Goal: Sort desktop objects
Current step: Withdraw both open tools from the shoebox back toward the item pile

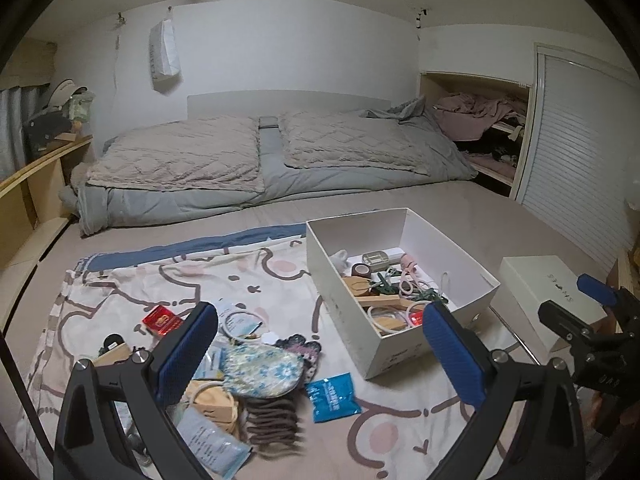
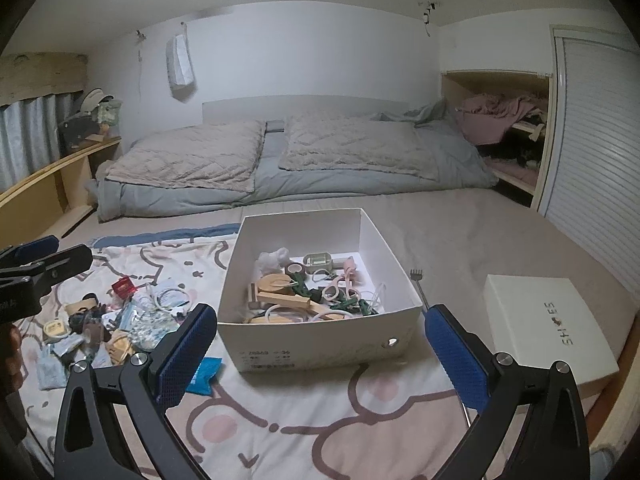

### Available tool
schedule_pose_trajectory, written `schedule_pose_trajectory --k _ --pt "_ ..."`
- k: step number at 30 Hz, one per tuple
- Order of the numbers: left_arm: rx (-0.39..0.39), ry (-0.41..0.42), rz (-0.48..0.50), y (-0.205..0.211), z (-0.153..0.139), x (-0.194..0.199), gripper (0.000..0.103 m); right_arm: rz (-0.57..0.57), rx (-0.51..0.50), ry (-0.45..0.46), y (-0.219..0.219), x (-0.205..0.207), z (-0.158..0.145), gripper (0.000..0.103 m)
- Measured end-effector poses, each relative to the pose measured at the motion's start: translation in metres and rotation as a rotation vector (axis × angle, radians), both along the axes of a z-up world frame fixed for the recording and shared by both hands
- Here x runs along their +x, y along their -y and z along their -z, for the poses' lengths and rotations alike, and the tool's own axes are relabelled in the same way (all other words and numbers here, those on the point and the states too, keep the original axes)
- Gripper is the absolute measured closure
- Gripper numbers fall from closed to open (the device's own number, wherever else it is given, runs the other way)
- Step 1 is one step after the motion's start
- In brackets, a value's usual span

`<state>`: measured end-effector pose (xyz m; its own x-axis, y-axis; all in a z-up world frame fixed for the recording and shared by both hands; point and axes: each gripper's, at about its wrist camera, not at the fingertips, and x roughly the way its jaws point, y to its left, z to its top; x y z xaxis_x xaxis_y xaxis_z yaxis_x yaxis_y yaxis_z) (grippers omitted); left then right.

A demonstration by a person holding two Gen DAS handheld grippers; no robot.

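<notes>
Left wrist view showed the left gripper hanging over a heap of small things on the patterned sheet, its blue-padded jaws spread wide and holding nothing. Under and between the jaws lay a floral eye mask, a blue packet just to its right, a brown ribbed piece of fabric nearer the camera, and a pale sachet at the bottom edge. Farther back on the sheet lay a red packet and a white ring.

To the right of the heap stood the white shoebox, open and partly filled with sorted bits: a roll of brown tape, wooden pieces, green clips and pale rings, all jumbled together. Beside it, farther right on the bed, lay the box lid.

From the right wrist view, the right gripper faced the shoebox straight on, jaws likewise wide apart and empty, the box's front wall between them but untouched. A thin metal back scratcher lay just right of the box, and the lid printed with "SHOES" sat well over to the right. Folded quilts lay against the far wall.
</notes>
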<state>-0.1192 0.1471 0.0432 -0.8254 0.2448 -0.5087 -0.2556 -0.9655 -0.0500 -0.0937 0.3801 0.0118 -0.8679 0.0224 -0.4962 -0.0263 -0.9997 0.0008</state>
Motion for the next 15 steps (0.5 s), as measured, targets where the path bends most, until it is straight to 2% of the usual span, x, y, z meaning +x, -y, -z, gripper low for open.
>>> schedule_pose_trajectory --k 8,15 --pt "-0.006 -0.003 -0.013 0.025 0.004 0.016 0.000 -0.002 -0.008 -0.007 0.008 0.012 0.000 0.000" --pt "-0.027 -0.040 -0.052 0.050 0.006 0.032 0.000 0.004 -0.015 -0.014 0.014 0.017 0.004 0.000"
